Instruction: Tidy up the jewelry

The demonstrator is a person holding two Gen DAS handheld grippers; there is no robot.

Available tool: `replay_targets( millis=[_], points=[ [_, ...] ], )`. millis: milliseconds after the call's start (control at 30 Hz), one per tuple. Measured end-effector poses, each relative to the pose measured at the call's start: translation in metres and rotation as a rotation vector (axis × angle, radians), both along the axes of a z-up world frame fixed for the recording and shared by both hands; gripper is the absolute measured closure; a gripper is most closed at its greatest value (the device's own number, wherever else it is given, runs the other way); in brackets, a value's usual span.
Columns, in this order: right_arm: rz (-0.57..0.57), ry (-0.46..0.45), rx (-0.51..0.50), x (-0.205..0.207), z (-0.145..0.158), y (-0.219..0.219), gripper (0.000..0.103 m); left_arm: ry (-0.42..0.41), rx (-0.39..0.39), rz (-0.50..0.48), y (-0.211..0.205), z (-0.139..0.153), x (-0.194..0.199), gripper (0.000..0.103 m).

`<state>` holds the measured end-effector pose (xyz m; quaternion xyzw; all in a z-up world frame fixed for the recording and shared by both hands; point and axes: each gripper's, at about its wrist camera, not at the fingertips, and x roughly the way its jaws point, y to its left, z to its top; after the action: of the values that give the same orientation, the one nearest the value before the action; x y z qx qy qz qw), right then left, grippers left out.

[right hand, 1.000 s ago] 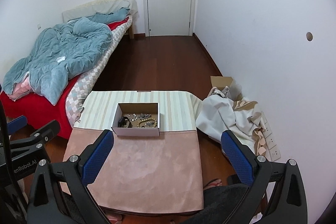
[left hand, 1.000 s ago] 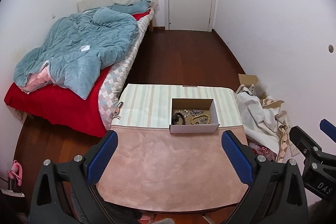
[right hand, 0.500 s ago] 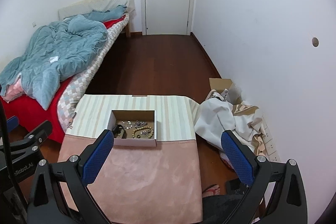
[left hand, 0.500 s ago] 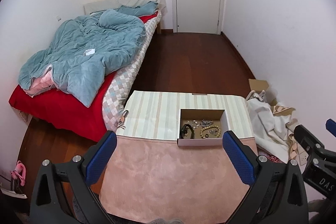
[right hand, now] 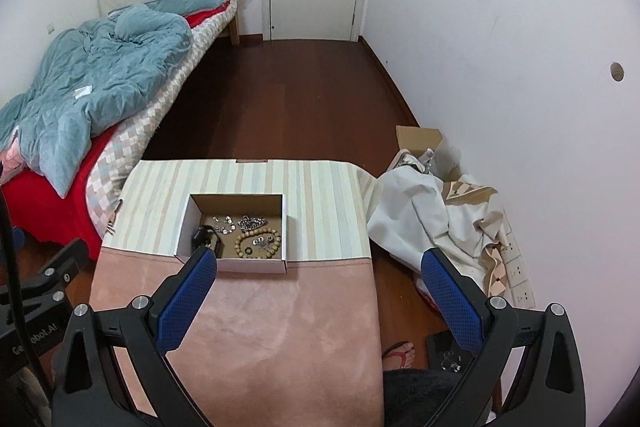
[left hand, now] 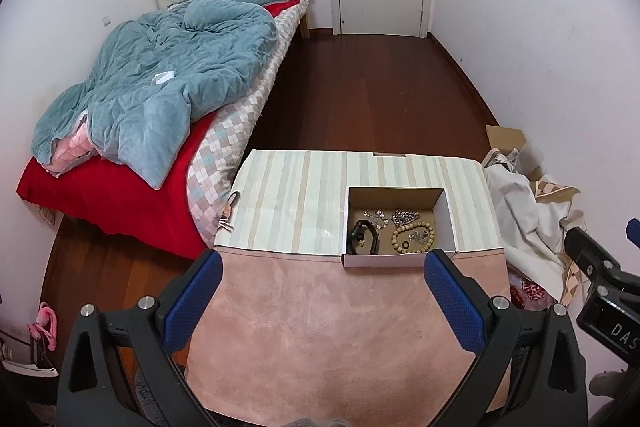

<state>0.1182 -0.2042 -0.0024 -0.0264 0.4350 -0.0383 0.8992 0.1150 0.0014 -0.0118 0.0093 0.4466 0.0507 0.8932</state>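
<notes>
**Both tongs spread wide above the table, jewelry lying in the box**

The left tongs [left hand: 322, 287] and the right tongs [right hand: 318, 285] both stand wide apart and hold nothing. Both hang above the near, pink-covered part of the table [left hand: 320, 327]; its far part carries a striped cloth [left hand: 296, 203].

A small white cardboard box [left hand: 384, 261] sits open where the pink cover meets the striped cloth. In it lie a ring of wooden beads [left hand: 412, 237], a black band [left hand: 362, 237] and some silvery chains [left hand: 404, 215]; the small dark and metal pieces inside the bead ring are too small to name, perhaps rings.

From the left camera the box lies toward the right finger, and the body of the right tongs shows at the right edge. From the right camera the box [right hand: 256, 265] lies toward the left finger, whose tip overlaps its near left corner. Only the right camera shows a foot in a red sandal [right hand: 400, 351] on the floor beside the table. Both show the bed [left hand: 120, 195] with a blue blanket [left hand: 160, 83] and a heap of pale cloth [right hand: 420, 223] by the wall.
</notes>
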Motion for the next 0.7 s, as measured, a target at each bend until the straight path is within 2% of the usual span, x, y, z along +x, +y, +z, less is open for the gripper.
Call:
replay_targets(
  millis=[700],
  points=[
    [0.002,0.003,0.014,-0.0023,-0.0024,-0.0036,0.000,-0.002,-0.015,-0.004,-0.0004,0.0025,0.0046,0.000]
  ],
)
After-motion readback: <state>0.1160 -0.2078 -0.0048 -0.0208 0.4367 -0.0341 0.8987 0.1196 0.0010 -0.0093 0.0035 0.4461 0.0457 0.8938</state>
